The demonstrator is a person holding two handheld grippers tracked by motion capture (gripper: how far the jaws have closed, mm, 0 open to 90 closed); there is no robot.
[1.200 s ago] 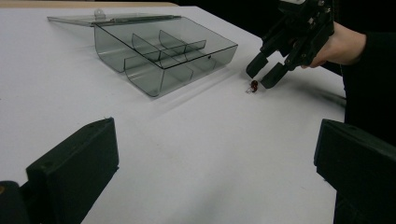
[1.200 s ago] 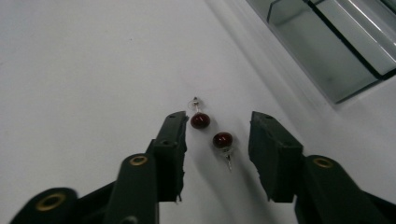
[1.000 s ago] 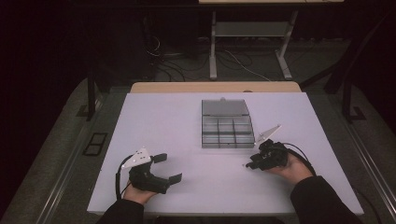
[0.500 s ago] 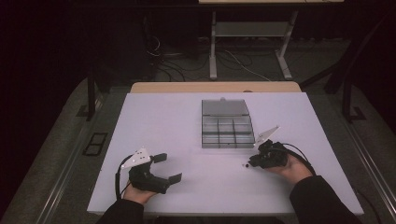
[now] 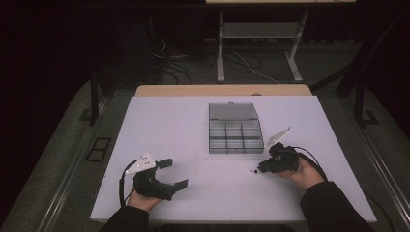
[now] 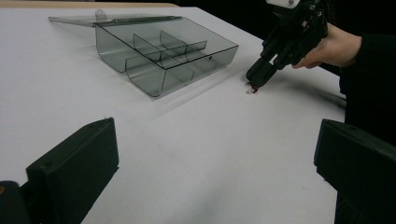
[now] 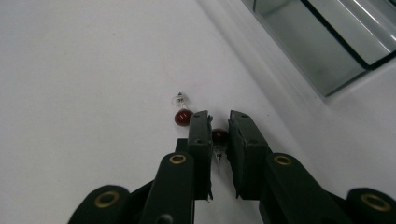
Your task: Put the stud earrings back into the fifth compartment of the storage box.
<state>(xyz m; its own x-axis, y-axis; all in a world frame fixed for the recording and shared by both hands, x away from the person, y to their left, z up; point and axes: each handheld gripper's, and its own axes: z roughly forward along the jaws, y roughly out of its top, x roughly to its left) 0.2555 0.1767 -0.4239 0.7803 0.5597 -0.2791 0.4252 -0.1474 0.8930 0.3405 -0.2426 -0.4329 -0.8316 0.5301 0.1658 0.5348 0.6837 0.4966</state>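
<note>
The right gripper [image 7: 219, 123] is pressing its tips down onto the white table [image 5: 183, 125], its jaws narrowed to a slim gap with one small dark red bead [image 7: 219, 136] sitting between them; whether the pads are actually biting it I cannot tell. A second red bead [image 7: 183, 116], with a tiny clear piece [image 7: 180, 99] just beyond it, is lying right against the outside of one jaw (probably the matching half of a pair of earrings, though that is a guess). The step in hand looks like picking the bead up, likely for the open clear divided box [image 5: 235, 129] nearby. To do it well, the jaws should be closing slowly and squarely so the round bead is not squirting out, and lifting straight up without nudging its neighbour. The left gripper [image 5: 171, 173] is resting at the near left of the table, jaws spread wide and holding nothing.
</note>
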